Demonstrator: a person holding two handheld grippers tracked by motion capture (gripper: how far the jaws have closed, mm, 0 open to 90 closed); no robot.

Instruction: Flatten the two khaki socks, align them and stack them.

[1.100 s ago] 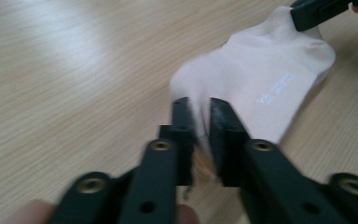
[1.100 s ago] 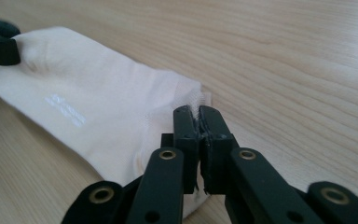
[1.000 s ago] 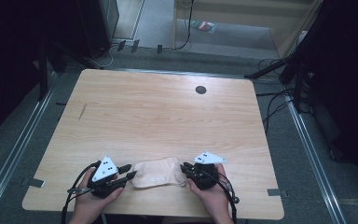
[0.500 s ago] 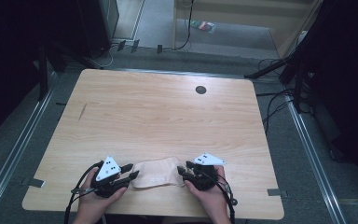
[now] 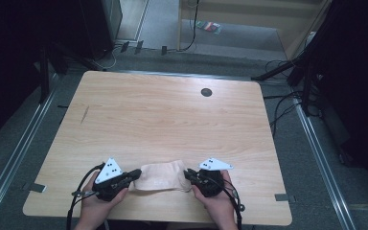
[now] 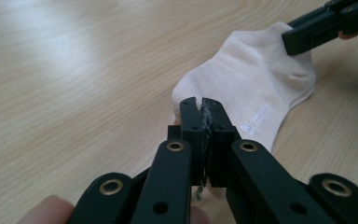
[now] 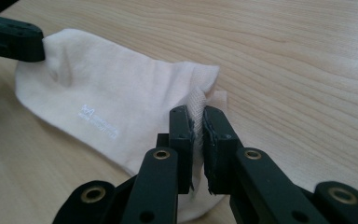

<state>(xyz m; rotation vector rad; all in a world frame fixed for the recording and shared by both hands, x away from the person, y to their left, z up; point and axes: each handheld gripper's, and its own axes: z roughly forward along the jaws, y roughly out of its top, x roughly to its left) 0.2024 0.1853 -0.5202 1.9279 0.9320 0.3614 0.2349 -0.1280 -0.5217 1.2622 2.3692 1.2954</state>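
Observation:
A cream ankle sock [image 5: 162,176] lies flat near the table's front edge. My left gripper [image 5: 136,173] is at its left end and my right gripper [image 5: 188,173] at its right end. In the left gripper view the jaws [image 6: 201,105] have just been closing and now pinch the sock's [image 6: 256,79] edge, with fabric between the pads. The right gripper [image 6: 303,39] bites the far end there. In the right gripper view the jaws [image 7: 196,114] have also just been closing and clamp the ribbed cuff of the sock [image 7: 112,93]. The left gripper [image 7: 14,39] holds the other end.
The wooden table [image 5: 172,120] has a round black grommet [image 5: 206,92] towards its far side and a short dark mark [image 5: 85,114] at the left. Cables and metal rails run along the floor around it. Dark equipment stands at both sides.
Both hands and the sock keep nearly the same places at the front edge; no clear shift shows from above.

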